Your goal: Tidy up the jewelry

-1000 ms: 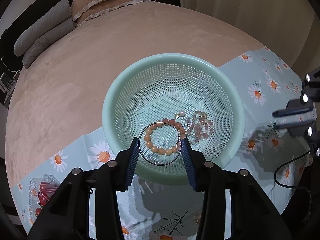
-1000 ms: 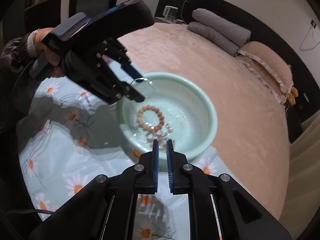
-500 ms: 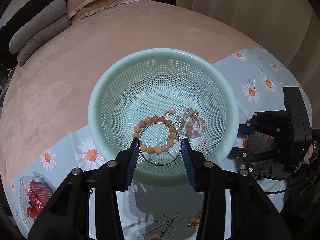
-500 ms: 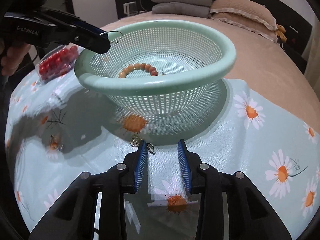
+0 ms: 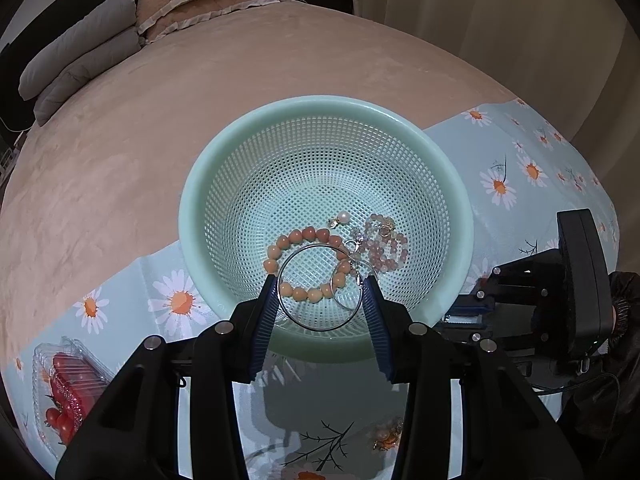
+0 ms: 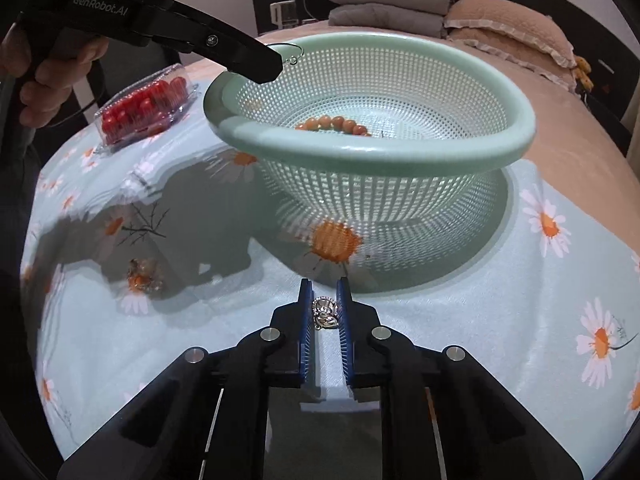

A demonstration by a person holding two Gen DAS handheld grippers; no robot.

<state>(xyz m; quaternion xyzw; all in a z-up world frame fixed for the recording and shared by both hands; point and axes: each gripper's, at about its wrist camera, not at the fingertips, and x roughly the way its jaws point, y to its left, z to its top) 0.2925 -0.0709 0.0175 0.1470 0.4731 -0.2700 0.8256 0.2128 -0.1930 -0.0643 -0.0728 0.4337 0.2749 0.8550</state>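
Your right gripper (image 6: 323,304) is down on the daisy cloth (image 6: 500,320) in front of the basket (image 6: 372,152), and a small silver charm (image 6: 325,312) lies directly between its two fingers, near their tips. The jaws are closing on it; both pads appear to touch its sides, so the grip is probably made or all but made. The charm's longer side runs along the fingers, toward you, so the squeeze falls across its narrow width. The basket rim is just ahead and above, which is where a lift would have to carry the charm.

Your left gripper (image 5: 320,300) hangs over the near side of the basket with its fingers partly apart, clamped across a thin wire hoop (image 5: 316,286), which is held above the peach bead bracelet (image 5: 308,264) and the pale bead bracelet (image 5: 384,246) lying on the basket floor. A further trinket (image 6: 140,276) sits on the cloth to the left, nearer your left hand.

Compared with half a second ago, the right fingers have narrowed from a wide gap and now bracket the charm, which then lay ahead of the left fingertip. The left gripper and hoop are unchanged.
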